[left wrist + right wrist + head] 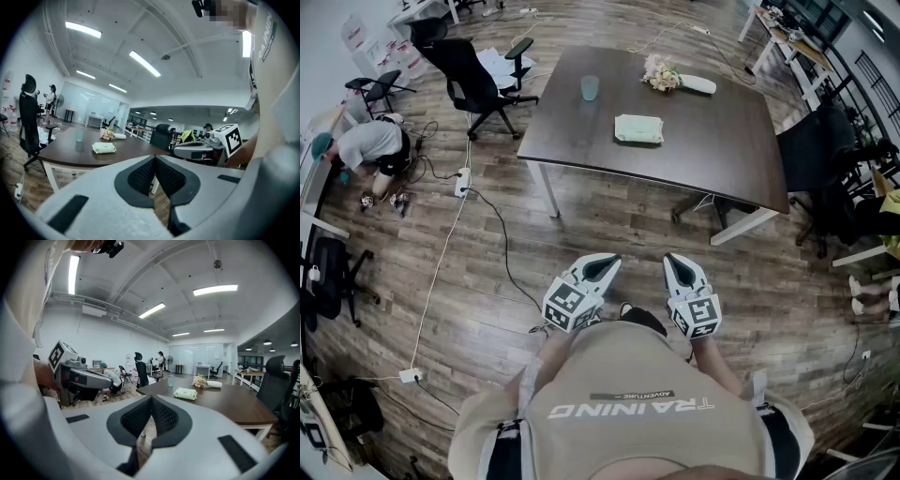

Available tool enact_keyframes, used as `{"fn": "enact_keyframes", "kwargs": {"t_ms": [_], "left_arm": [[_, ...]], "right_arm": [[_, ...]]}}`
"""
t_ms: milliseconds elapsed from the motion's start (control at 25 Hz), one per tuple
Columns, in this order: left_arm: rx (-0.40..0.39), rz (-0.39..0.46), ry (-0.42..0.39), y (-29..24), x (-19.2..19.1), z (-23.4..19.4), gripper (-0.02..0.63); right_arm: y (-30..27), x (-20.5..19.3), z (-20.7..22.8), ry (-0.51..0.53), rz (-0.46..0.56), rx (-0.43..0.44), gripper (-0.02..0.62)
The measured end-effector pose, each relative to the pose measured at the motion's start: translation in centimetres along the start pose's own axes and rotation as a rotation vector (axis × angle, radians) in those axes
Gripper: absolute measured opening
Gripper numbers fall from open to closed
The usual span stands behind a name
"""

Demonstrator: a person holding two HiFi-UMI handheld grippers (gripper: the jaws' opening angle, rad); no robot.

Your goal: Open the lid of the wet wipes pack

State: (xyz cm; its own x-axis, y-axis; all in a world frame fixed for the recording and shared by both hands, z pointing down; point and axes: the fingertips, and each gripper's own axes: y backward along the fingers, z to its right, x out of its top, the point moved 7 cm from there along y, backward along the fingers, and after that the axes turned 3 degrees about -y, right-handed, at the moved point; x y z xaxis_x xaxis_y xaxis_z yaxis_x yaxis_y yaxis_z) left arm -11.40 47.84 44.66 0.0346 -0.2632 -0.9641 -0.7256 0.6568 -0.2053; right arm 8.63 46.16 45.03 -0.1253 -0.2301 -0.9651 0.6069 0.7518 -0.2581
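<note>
The pale green wet wipes pack (638, 129) lies flat on the dark brown table (712, 141), well ahead of me. It also shows small in the left gripper view as the wipes pack (104, 148) and in the right gripper view as the pack (185, 393). My left gripper (605, 266) and right gripper (679, 267) are held close to my chest, far short of the table. Both have their jaws pressed together with nothing between them. The left gripper (154, 158) and right gripper (151, 398) point roughly level toward the table.
A green cup (590, 87), a flower bunch (660, 72) and a white object (697, 84) stand on the table's far part. A black office chair (473, 82) sits left of the table. Cables (478, 202) trail over the wood floor. A person crouches at far left (370, 145).
</note>
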Motion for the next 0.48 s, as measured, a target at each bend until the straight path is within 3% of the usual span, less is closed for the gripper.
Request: {"fn": "enact_keyframes", "kwargs": {"t_ms": [280, 480], "left_arm": [[0.035, 0.001, 0.027, -0.4, -0.1, -3.9, 0.009], [0.019, 0.020, 0.004, -2.3, 1.2, -5.4, 0.009]], "right_arm": [[-3.0, 2.4, 0.3, 0.075, 0.058, -0.009, 0.012], [-4.6, 3.0, 2.3, 0.000, 0.071, -0.062, 0.014]]}}
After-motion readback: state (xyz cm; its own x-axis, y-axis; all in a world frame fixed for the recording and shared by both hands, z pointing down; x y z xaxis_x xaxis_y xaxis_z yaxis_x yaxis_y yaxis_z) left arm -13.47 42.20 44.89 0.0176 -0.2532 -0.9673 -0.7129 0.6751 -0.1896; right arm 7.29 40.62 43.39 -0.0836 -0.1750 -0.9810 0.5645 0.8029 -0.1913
